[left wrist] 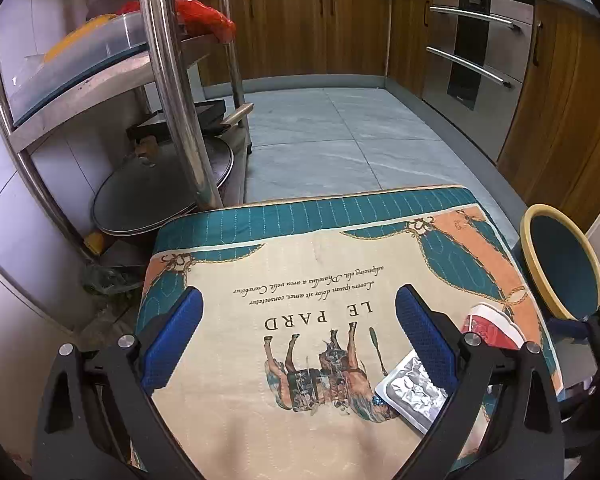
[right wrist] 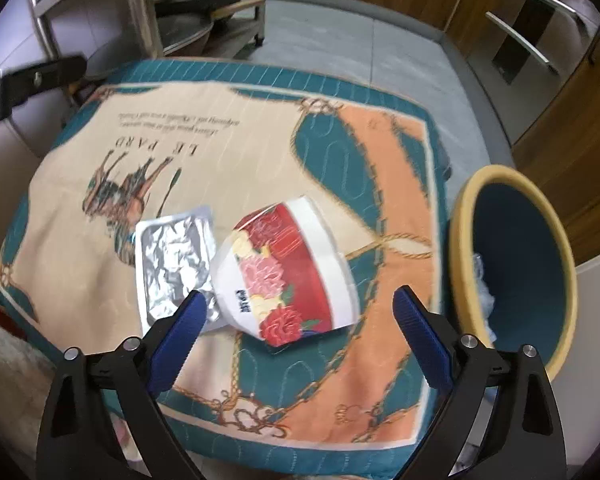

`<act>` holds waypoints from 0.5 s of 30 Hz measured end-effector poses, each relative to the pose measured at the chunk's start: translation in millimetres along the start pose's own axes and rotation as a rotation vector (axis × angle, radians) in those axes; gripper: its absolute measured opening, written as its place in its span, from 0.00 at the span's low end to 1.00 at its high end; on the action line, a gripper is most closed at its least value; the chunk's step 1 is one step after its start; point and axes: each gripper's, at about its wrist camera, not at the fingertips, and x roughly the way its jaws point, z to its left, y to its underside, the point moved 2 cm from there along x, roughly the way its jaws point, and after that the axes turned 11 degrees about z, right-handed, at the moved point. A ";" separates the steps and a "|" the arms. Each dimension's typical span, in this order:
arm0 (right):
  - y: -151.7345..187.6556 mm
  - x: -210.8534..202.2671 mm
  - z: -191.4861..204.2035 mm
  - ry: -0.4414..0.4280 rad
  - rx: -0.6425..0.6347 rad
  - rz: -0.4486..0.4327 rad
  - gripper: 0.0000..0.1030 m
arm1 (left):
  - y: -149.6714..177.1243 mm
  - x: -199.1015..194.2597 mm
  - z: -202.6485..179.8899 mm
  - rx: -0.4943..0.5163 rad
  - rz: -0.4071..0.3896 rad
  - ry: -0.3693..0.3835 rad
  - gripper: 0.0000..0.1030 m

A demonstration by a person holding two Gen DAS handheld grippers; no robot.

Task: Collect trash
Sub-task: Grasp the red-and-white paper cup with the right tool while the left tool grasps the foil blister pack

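Note:
A crushed red-and-white paper cup with a flower print [right wrist: 288,268] lies on its side on the patterned cloth [right wrist: 260,144]. A crumpled silver foil wrapper [right wrist: 172,256] lies just left of it, touching it. My right gripper [right wrist: 300,316] hovers open over the cup's near end, nothing between its fingers. My left gripper [left wrist: 300,320] hangs open above the cloth [left wrist: 300,256], with the foil wrapper [left wrist: 412,392] and the cup [left wrist: 492,328] near its right finger. A yellow-rimmed teal bin [right wrist: 516,264] stands to the right of the table with clear plastic inside; the bin [left wrist: 560,260] also shows in the left wrist view.
A steel rack [left wrist: 168,80] with pans, lids and containers stands at the left past the table's far edge. Wooden cabinets [left wrist: 300,32] and a steel oven [left wrist: 476,56] line the back and right. Grey tiled floor [left wrist: 332,132] lies beyond the table. My left gripper's body [right wrist: 28,84] shows at the upper left of the right wrist view.

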 end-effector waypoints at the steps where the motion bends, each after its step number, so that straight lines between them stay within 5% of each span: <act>1: -1.3 2.3 0.5 -0.005 -0.001 0.006 0.88 | -0.1 0.5 -0.4 0.004 0.001 -0.001 0.93; 7: -4.3 20.4 17.7 -0.022 -0.065 0.072 0.79 | 0.6 2.6 -3.0 0.028 0.008 -0.007 0.93; 11: -6.6 26.8 14.3 0.021 -0.059 0.105 0.60 | 1.5 3.6 -4.6 0.037 0.014 -0.006 0.93; 15: -12.3 14.5 0.0 -0.058 0.005 0.082 0.41 | 3.9 6.6 -13.4 0.062 0.028 -0.002 0.93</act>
